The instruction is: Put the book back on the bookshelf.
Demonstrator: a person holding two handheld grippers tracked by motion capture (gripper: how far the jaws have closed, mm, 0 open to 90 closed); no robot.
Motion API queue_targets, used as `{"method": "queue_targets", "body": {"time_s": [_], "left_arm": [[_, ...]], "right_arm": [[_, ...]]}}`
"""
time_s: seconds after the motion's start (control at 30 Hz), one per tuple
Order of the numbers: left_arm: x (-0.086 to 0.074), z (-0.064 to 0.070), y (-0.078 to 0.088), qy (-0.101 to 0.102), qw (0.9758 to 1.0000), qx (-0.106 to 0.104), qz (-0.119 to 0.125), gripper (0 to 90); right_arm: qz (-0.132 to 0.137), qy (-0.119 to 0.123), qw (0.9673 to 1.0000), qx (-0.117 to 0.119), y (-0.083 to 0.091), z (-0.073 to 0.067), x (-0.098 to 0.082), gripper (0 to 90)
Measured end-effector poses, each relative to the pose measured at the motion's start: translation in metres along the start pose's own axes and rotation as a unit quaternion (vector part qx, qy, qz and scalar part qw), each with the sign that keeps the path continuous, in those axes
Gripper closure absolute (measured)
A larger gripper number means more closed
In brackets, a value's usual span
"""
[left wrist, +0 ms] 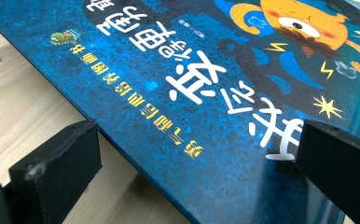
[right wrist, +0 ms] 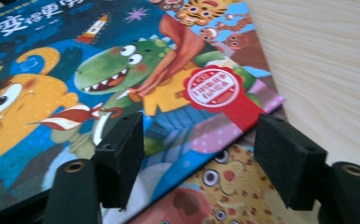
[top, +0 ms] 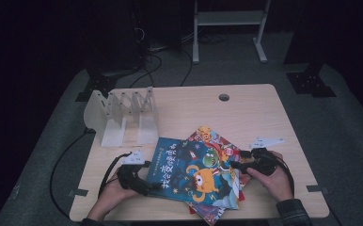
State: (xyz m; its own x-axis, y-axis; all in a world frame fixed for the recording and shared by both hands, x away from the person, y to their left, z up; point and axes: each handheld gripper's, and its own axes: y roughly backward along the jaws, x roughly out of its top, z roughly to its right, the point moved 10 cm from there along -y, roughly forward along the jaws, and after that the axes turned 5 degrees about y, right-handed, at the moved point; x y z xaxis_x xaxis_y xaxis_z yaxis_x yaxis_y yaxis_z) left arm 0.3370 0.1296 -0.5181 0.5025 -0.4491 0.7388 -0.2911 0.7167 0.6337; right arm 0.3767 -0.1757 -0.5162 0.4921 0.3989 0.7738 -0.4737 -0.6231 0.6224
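- The left tool (top: 144,181) sat at the left edge of the dark-blue picture book with an orange monster on its glossy cover (top: 196,173). In the left gripper view its jaws stood wide and straddled that raised edge, 1 jaw below on the pale wooden counter (left wrist: 24,107) side and 1 over the cover, with neither pad pressing on the book (left wrist: 206,93).
- The blue book lay on top of a pile near the counter's (top: 245,113) front middle, its long axis running roughly from 1 tool to the other, so it lay to the right of the left tool and to the left of the right one.
- Under it lay a red-and-yellow cartoon book (top: 212,137), poking out at the far side and front.
- The right tool (top: 238,164) met the blue book's right edge (right wrist: 243,126); its jaws gaped wide, nothing gripped.
- The 2 tools looked about equally near, 1 at each short end, so a 2-handed lift seemed the likely next move.
- A white slotted plastic book rack (top: 123,115) waited at the far left, well apart.
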Motion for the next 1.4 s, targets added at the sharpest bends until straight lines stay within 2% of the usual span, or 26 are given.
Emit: {"method": "queue_targets", "body": {"time_s": [0.3,0.63,0.67,0.83,1.03,1.23,1.27,1.3,1.33,1.4], "left_arm": [[-0.003,-0.008,0.006,0.011,0.9999,0.010,0.001,0.0],[-0.010,-0.017,0.014,0.036,0.9993,0.012,0.000,0.0],[-0.012,-0.018,0.016,0.046,0.9989,0.009,0.001,0.0],[-0.015,-0.023,0.020,0.063,0.9979,0.008,-0.004,0.0],[-0.015,-0.030,0.018,0.093,0.9956,0.004,-0.009,0.0],[-0.011,-0.034,0.013,0.101,0.9949,-0.001,-0.012,0.0],[-0.011,-0.034,0.012,0.112,0.9936,-0.007,-0.014,0.0],[-0.011,-0.034,0.012,0.112,0.9936,-0.007,-0.014,0.0],[-0.011,-0.035,0.010,0.123,0.9921,-0.014,-0.016,0.0],[-0.011,-0.035,0.009,0.124,0.9920,-0.018,-0.017,0.0]], "right_arm": [[-0.003,0.014,0.9998,0.011,-0.006,-0.014,0.004,34.5],[-0.007,0.030,0.9994,0.016,-0.012,-0.030,0.007,33.4],[-0.007,0.033,0.9993,0.016,-0.013,-0.032,0.008,33.4],[-0.008,0.041,0.9989,0.021,-0.016,-0.039,0.009,32.5],[-0.007,0.046,0.9986,0.023,-0.018,-0.042,0.011,31.8],[-0.009,0.049,0.9985,0.024,-0.020,-0.044,0.011,28.7],[-0.009,0.049,0.9985,0.024,-0.021,-0.044,0.012,27.8],[-0.009,0.049,0.9985,0.024,-0.021,-0.044,0.012,27.8],[-0.009,0.051,0.9984,0.024,-0.021,-0.044,0.012,27.6],[-0.009,0.050,0.9984,0.024,-0.021,-0.044,0.012,27.6]]}}
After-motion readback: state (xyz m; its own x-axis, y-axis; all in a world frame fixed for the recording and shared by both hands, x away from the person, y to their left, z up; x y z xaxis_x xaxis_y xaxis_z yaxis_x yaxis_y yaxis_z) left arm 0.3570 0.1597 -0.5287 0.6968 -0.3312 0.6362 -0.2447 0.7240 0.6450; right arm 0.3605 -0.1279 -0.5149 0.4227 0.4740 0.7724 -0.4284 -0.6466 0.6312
